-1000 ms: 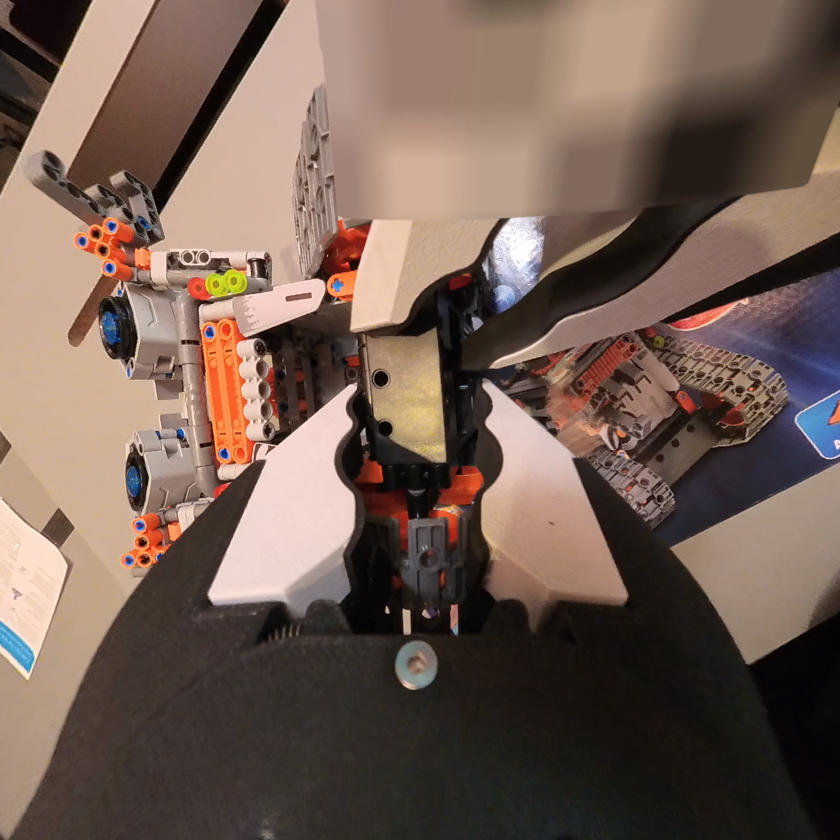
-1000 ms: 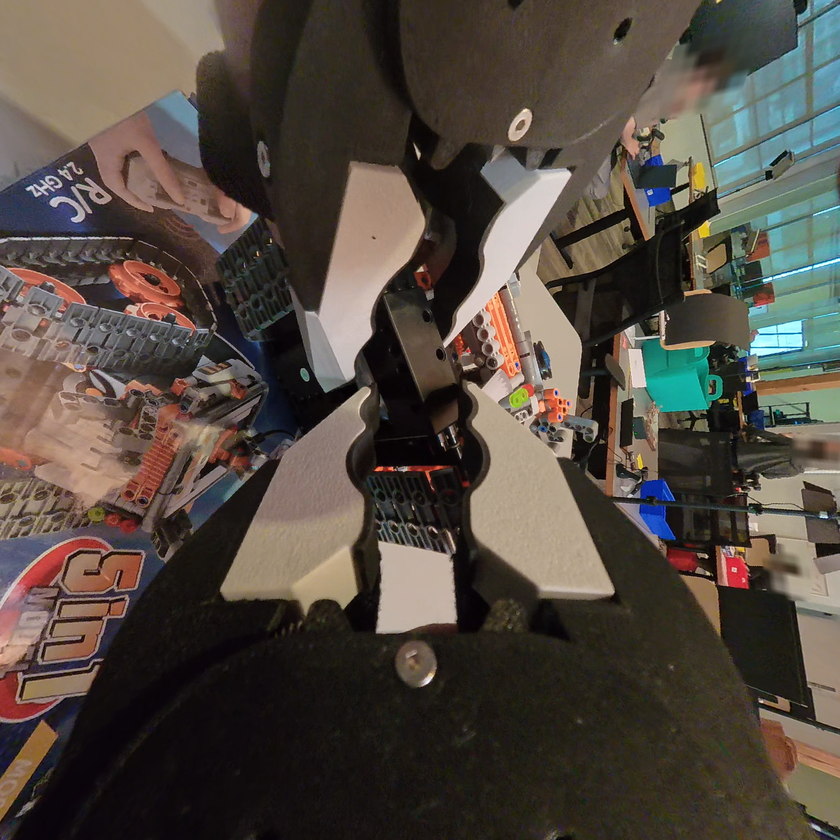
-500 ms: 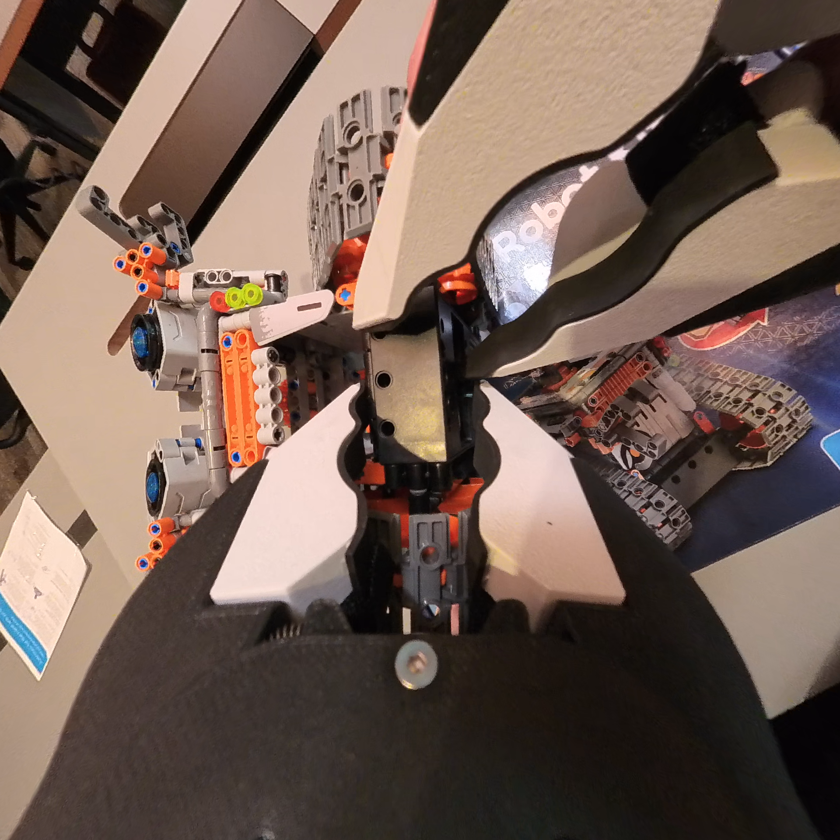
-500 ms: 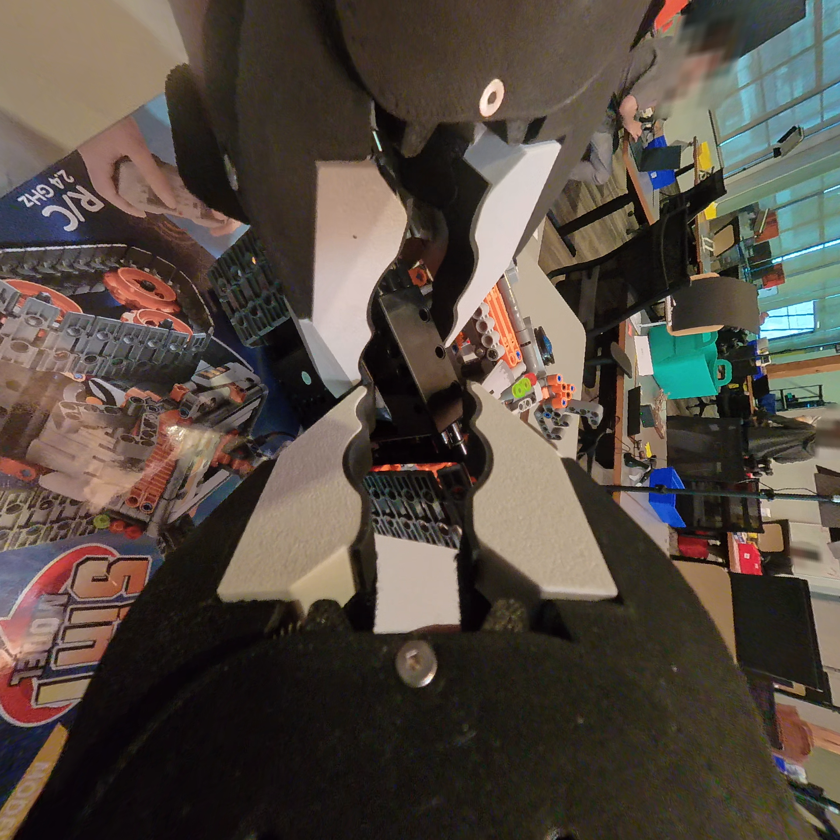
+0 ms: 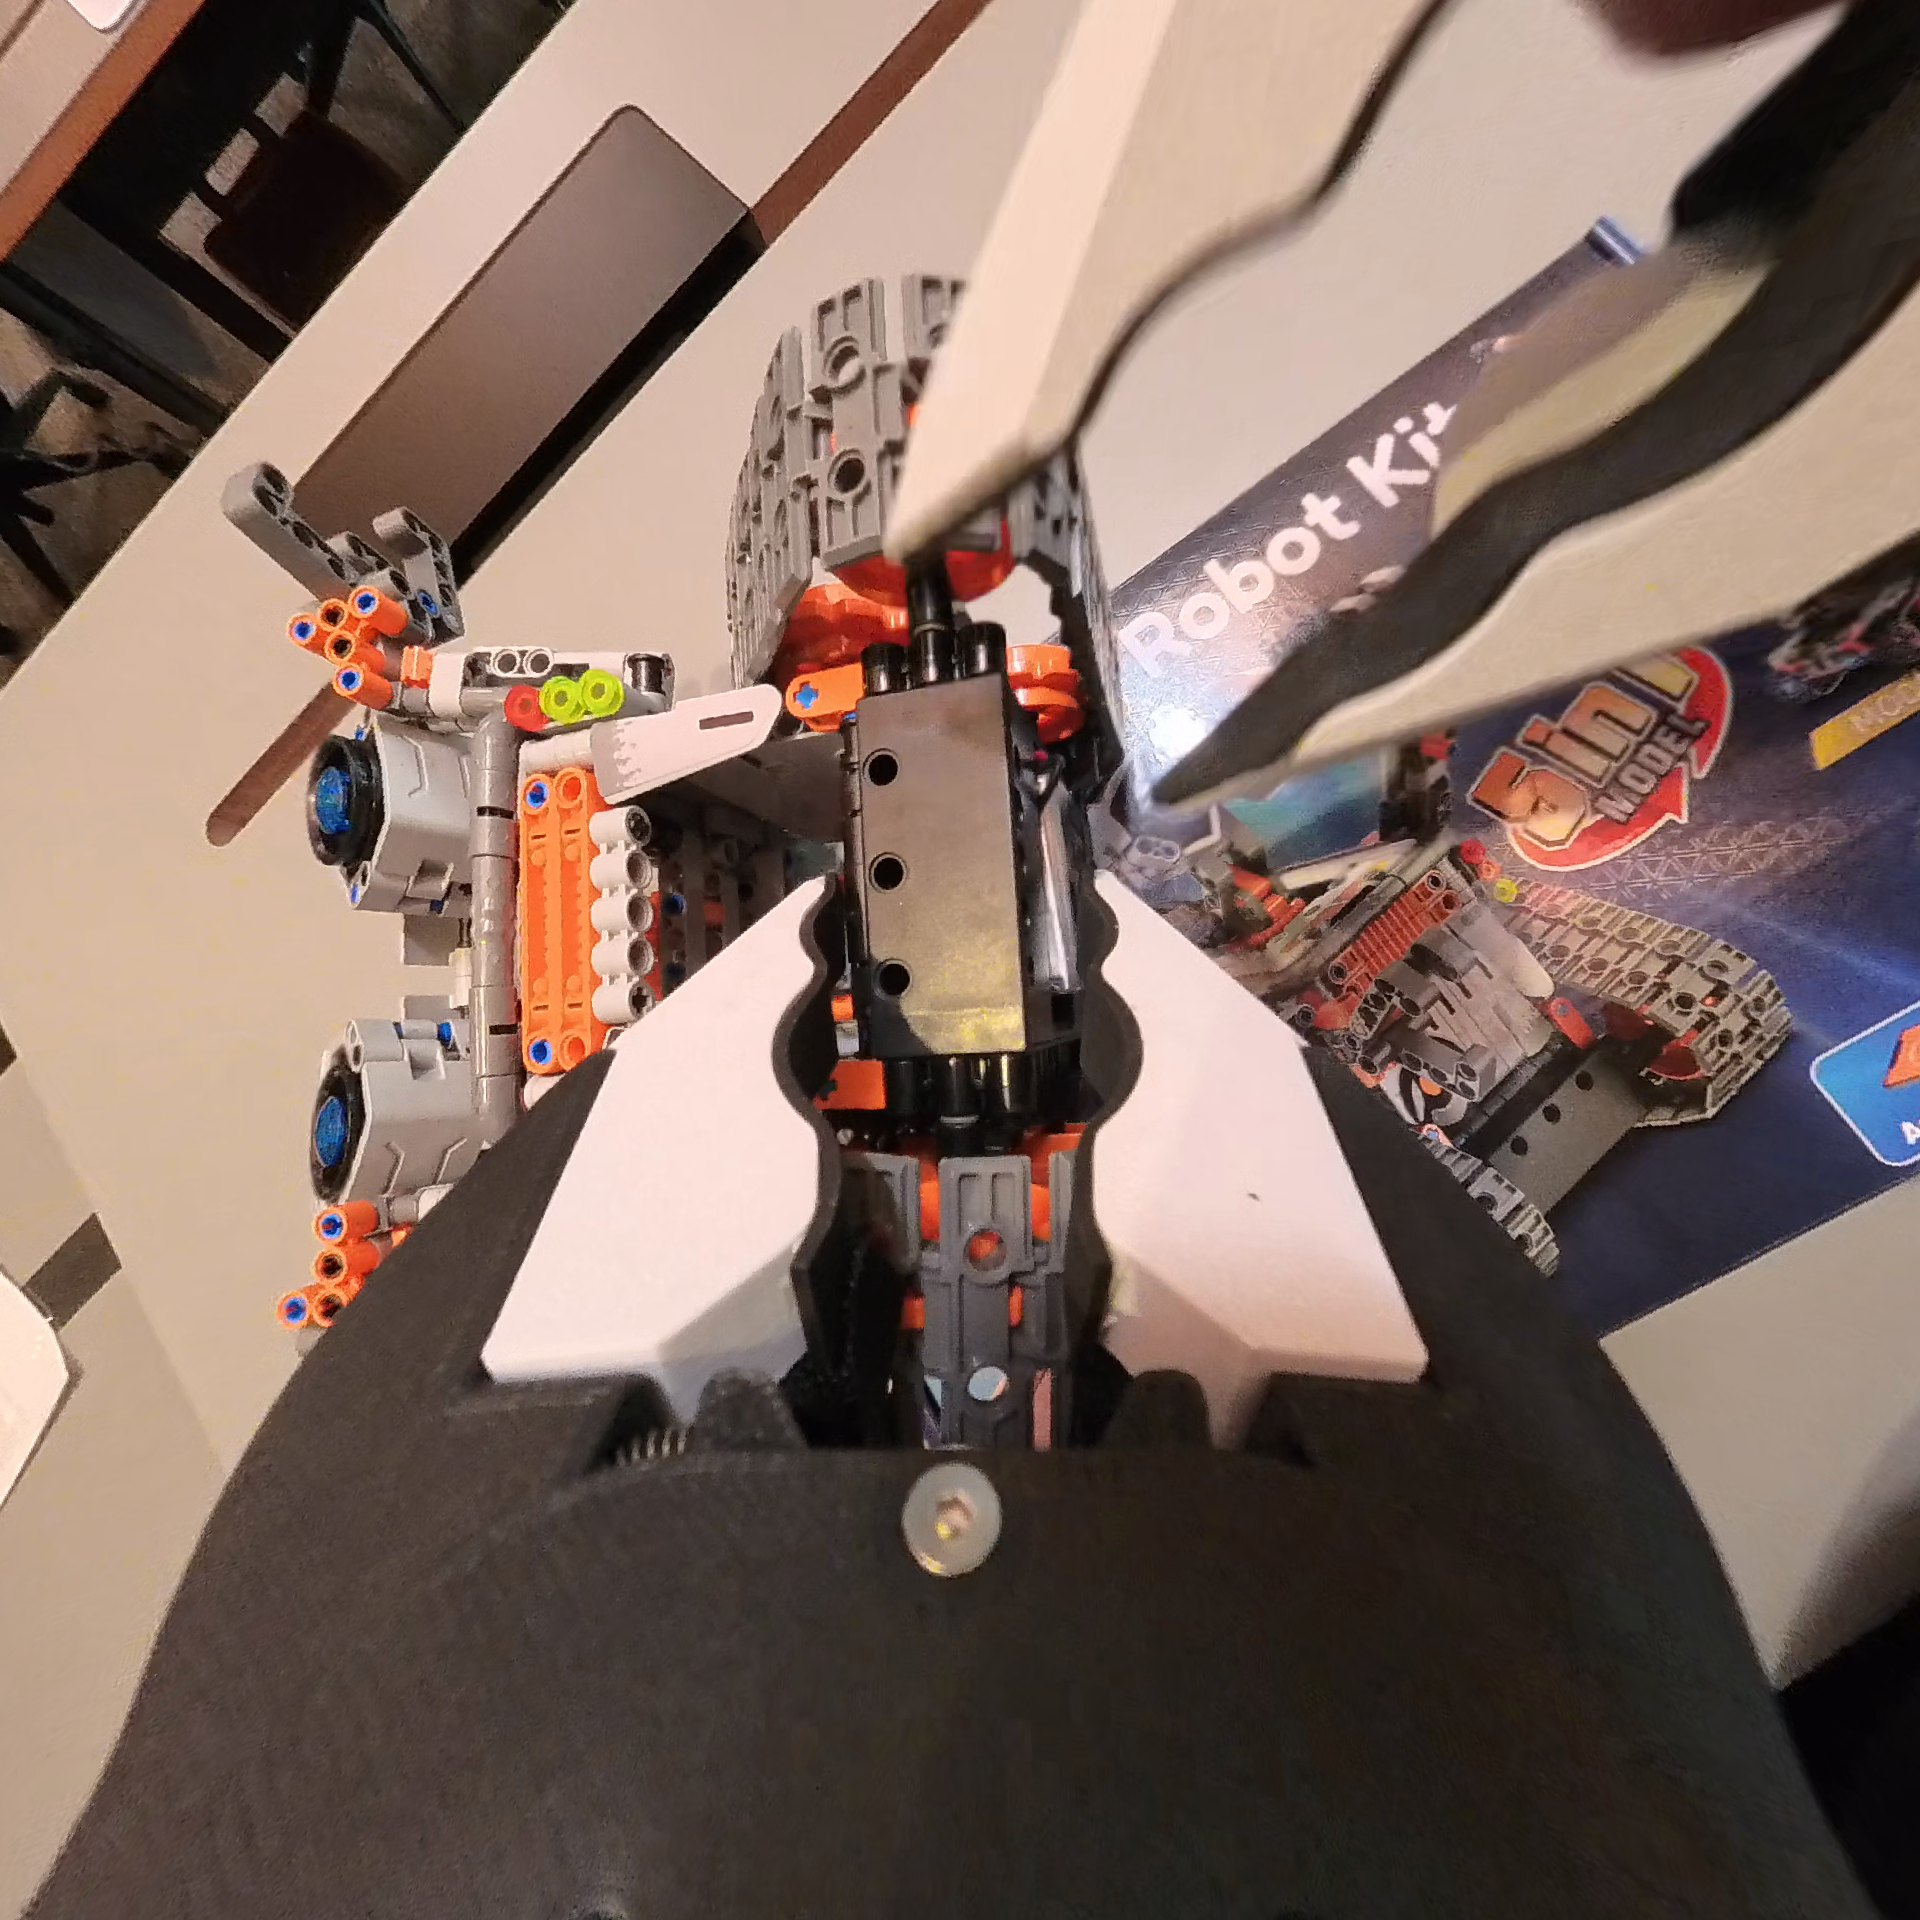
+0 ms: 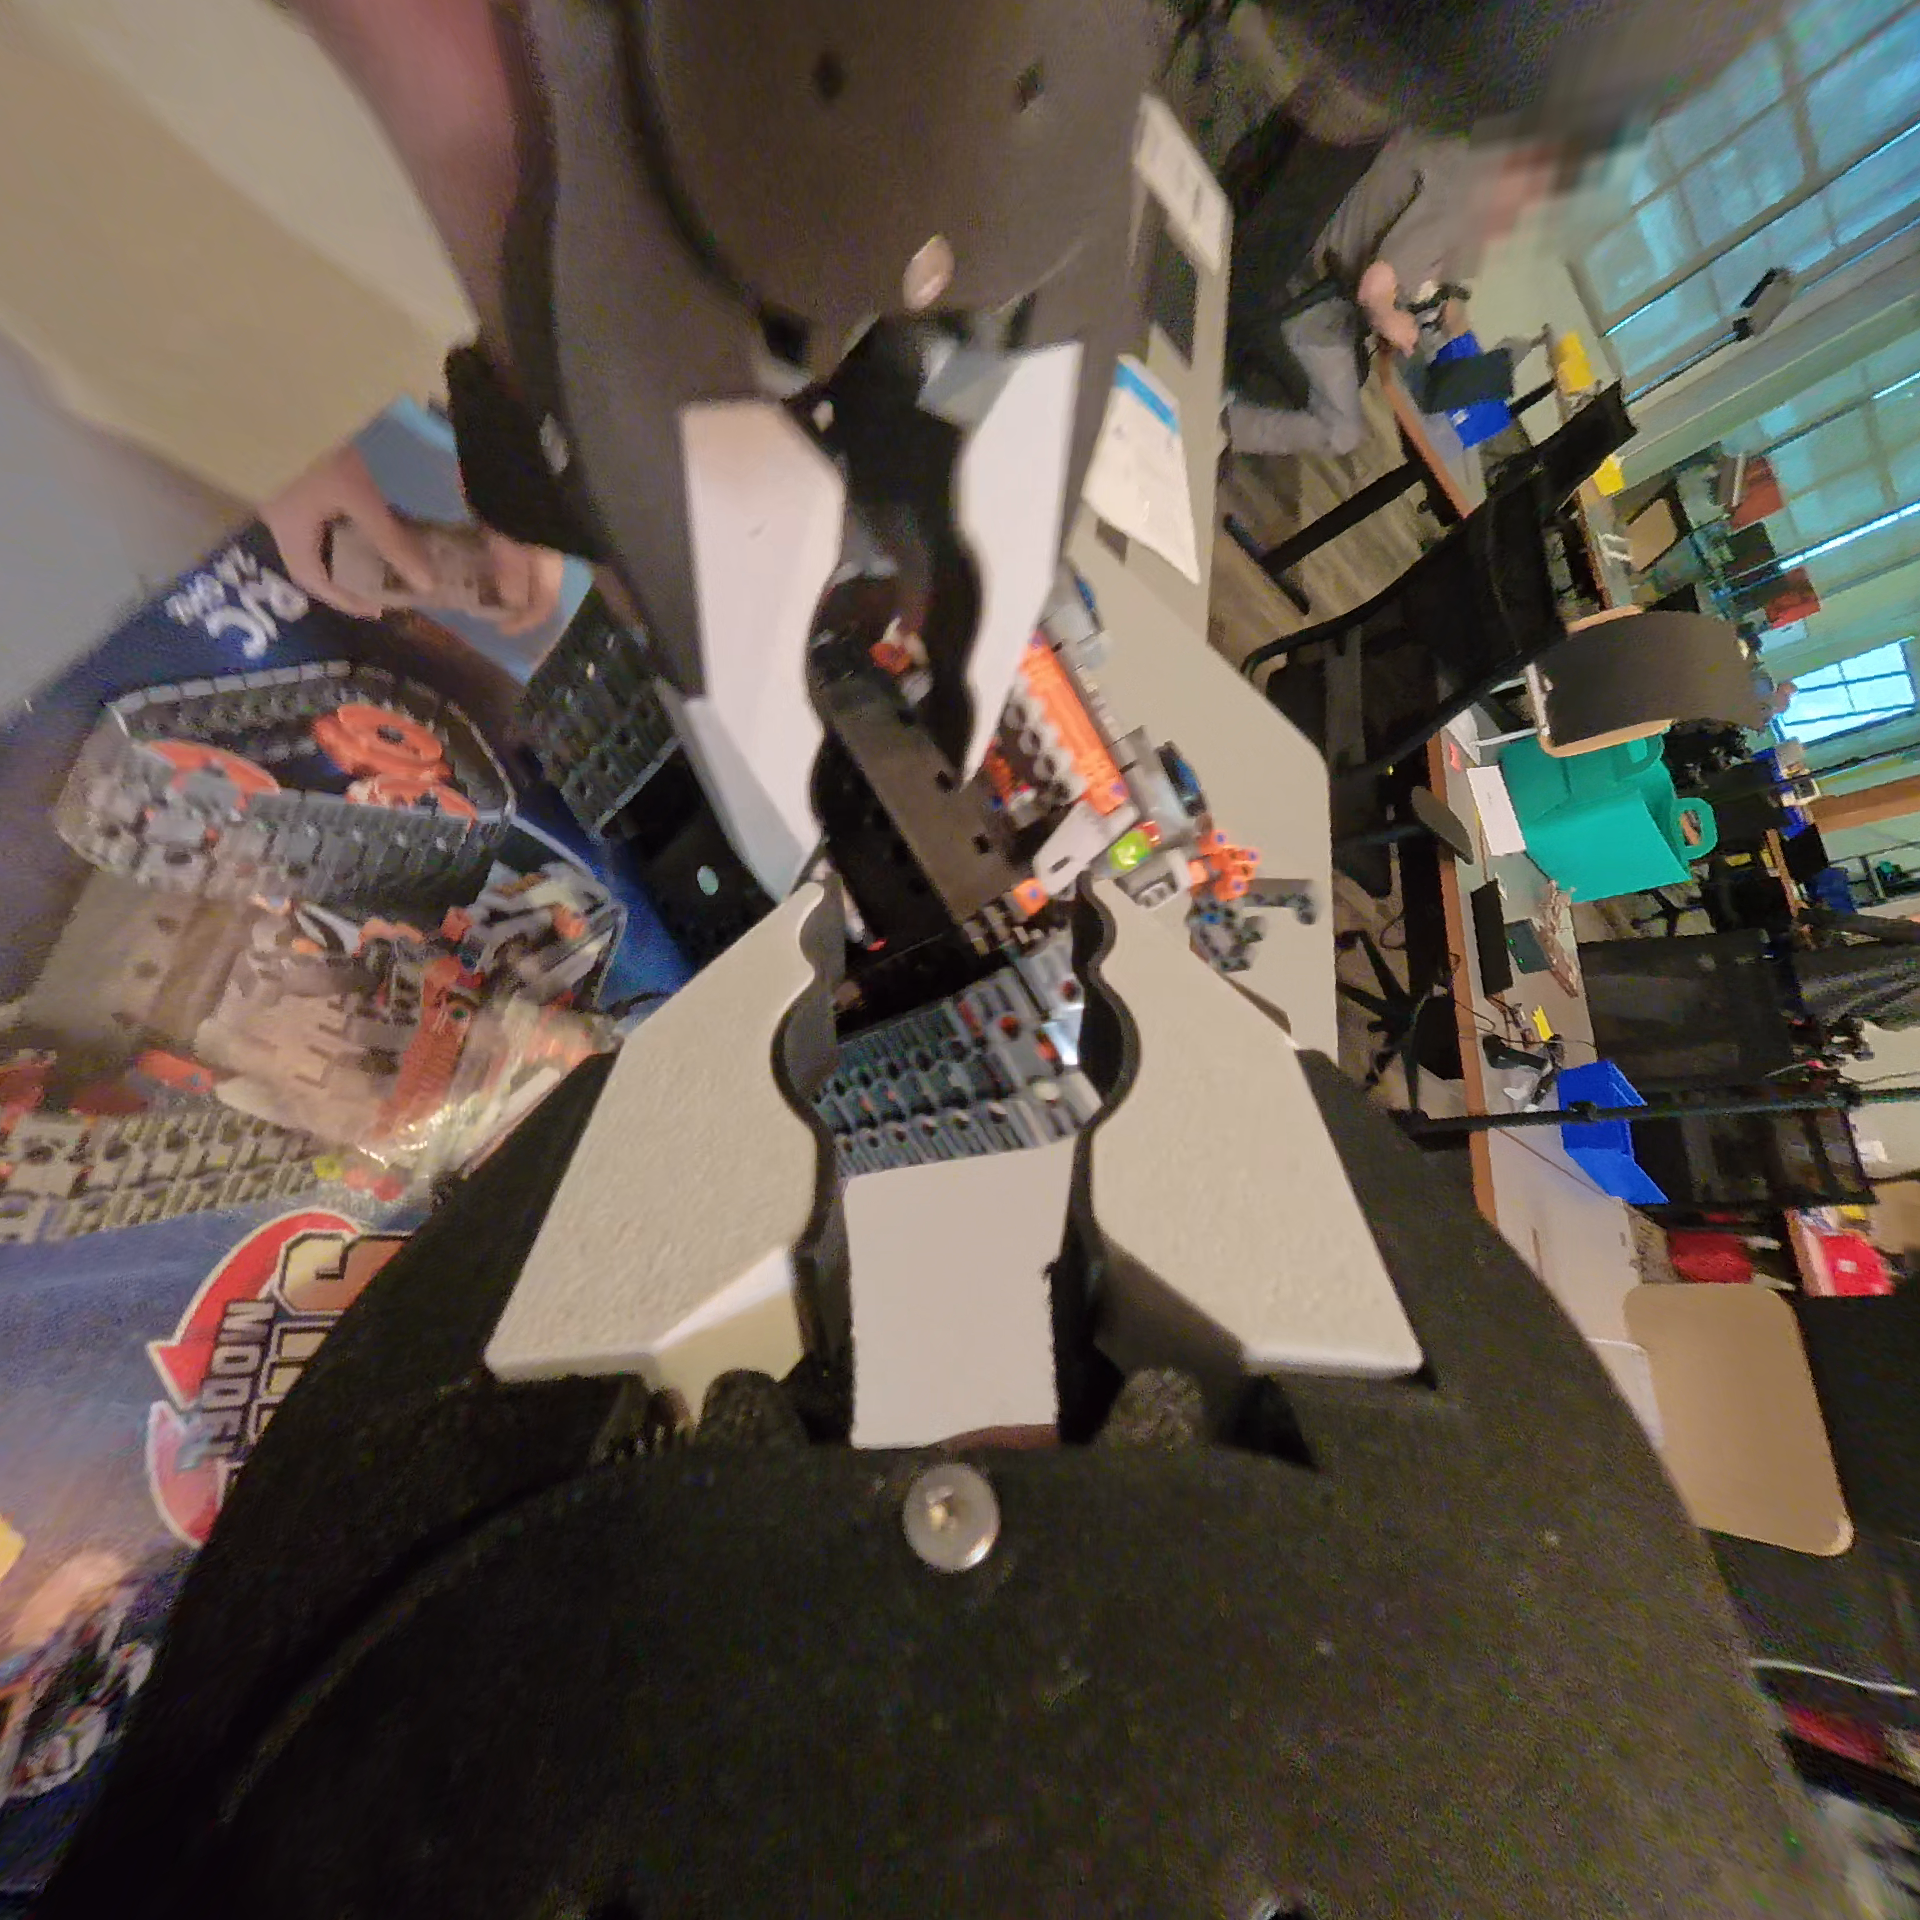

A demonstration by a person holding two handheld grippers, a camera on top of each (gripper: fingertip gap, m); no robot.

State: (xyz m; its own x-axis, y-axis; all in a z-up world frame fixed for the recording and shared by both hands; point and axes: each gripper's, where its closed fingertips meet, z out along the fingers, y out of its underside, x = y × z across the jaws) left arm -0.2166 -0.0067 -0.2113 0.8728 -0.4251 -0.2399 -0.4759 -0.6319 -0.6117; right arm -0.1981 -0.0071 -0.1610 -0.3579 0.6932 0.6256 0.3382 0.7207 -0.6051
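- Left gripper (image 5: pixel 956 914): both white fingers pinch the black motor block (image 5: pixel 940 873) of the brick-built robot model (image 5: pixel 561 894); block stands upright between the tips, 3 round holes on its lit face.
- Right gripper (image 6: pixel 951 914): fingers spread, nothing between them, tips just beside the top end of the block but apart from it; in the left wrist view it shows blurred above the block.
- Model is left of the block: orange beam, 2 grey units w/ blue centres, 2 lime-green studs, grey tracked wheel (image 5: pixel 831 436) behind the block.
- Printed kit box (image 5: pixel 1558 935), 1 pc, lies flat on the pale table (image 5: pixel 312 987) right of the block; what is inside, cannot tell.
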